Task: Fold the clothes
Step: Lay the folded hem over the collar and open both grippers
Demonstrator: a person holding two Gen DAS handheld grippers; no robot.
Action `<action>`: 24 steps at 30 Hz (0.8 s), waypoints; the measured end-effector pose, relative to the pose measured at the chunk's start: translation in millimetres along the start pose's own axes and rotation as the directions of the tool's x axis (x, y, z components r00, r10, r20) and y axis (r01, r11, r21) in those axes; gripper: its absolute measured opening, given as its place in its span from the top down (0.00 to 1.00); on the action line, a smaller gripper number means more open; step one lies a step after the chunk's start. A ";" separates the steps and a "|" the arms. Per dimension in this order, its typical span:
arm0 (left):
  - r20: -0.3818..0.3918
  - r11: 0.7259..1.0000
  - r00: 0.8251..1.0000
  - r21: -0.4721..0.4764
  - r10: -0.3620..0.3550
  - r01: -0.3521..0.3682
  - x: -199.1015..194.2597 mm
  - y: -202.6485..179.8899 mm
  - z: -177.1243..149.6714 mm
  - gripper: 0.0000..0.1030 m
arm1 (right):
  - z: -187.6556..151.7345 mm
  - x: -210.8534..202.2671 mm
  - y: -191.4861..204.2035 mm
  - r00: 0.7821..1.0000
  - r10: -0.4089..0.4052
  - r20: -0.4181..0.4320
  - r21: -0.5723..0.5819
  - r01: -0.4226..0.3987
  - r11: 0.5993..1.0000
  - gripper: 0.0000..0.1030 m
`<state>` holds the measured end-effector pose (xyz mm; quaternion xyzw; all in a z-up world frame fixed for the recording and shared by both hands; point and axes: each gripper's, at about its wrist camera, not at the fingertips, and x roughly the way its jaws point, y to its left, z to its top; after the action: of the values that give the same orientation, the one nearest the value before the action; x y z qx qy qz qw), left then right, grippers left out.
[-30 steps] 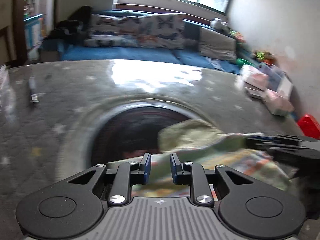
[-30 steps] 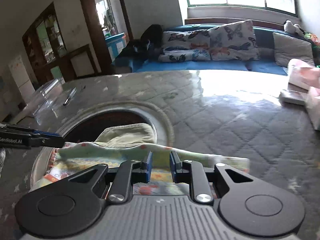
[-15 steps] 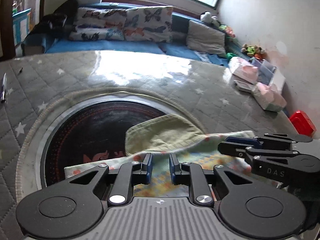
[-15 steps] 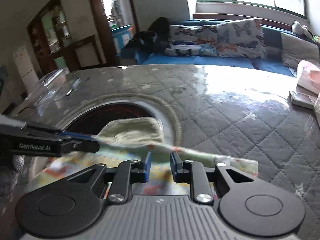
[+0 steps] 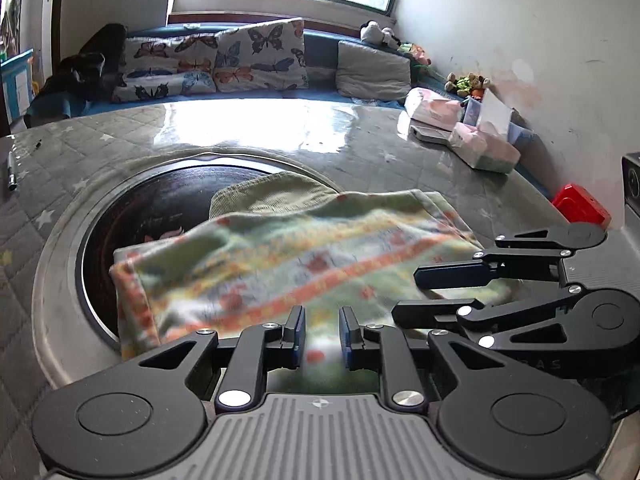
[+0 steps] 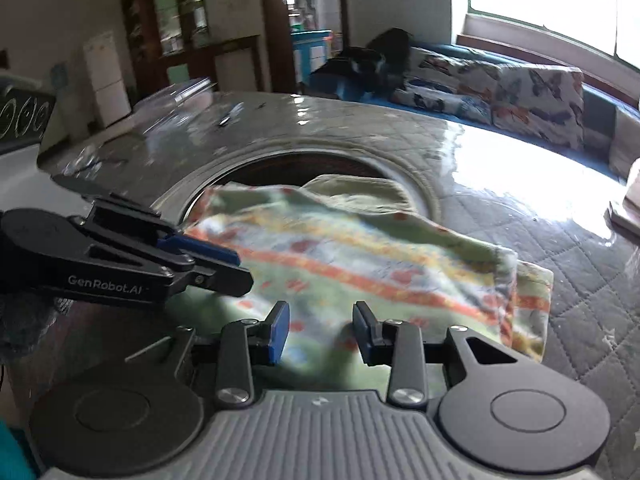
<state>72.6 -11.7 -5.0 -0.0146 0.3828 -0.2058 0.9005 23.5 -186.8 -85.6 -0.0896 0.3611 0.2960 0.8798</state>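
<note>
Release step: right gripper (image 6: 320, 332) jaws are opening off the patterned garment (image 5: 288, 256); left gripper (image 5: 322, 332) pinches its near edge. Next, probably, letting go and smoothing.

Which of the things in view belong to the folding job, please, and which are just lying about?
Job:
- patterned cloth
- green garment under it
- left claw, cloth between its fingers
- right claw, opening over the cloth

Lying about:
- pen
- tissue packs
- red box
- butterfly cushions
</note>
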 end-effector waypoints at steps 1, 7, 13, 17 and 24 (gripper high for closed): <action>0.005 1.000 1.000 0.004 0.002 -0.002 -2.1 -1.4 -4.2 0.80 | -2.7 -0.9 4.1 1.000 -0.002 -0.002 -0.016 0.002 1.000 0.66; 0.040 1.000 0.999 -0.030 0.002 -0.001 -16.3 4.9 -14.3 0.80 | -10.1 -10.0 9.0 1.000 -0.014 0.019 -0.022 0.014 1.000 0.66; 0.051 0.997 0.998 -0.075 0.035 -0.031 -26.6 19.8 -21.3 0.80 | -10.9 -13.7 -15.5 0.997 -0.062 0.036 0.056 0.059 0.997 0.66; 0.032 0.994 0.999 -0.100 0.043 -0.039 -26.7 28.0 -30.8 0.79 | -18.6 -14.3 -31.2 0.995 -0.096 0.020 0.102 0.093 0.990 0.66; 0.042 0.991 0.998 -0.128 0.052 -0.046 -36.6 35.4 -30.6 0.80 | -13.9 -25.3 -49.0 0.991 -0.129 0.042 0.152 0.121 0.981 0.65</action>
<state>41.3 38.7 -8.1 -0.0670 0.3749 -0.1584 0.9110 29.8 -243.1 -81.0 -0.0384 0.3533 0.2146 0.9098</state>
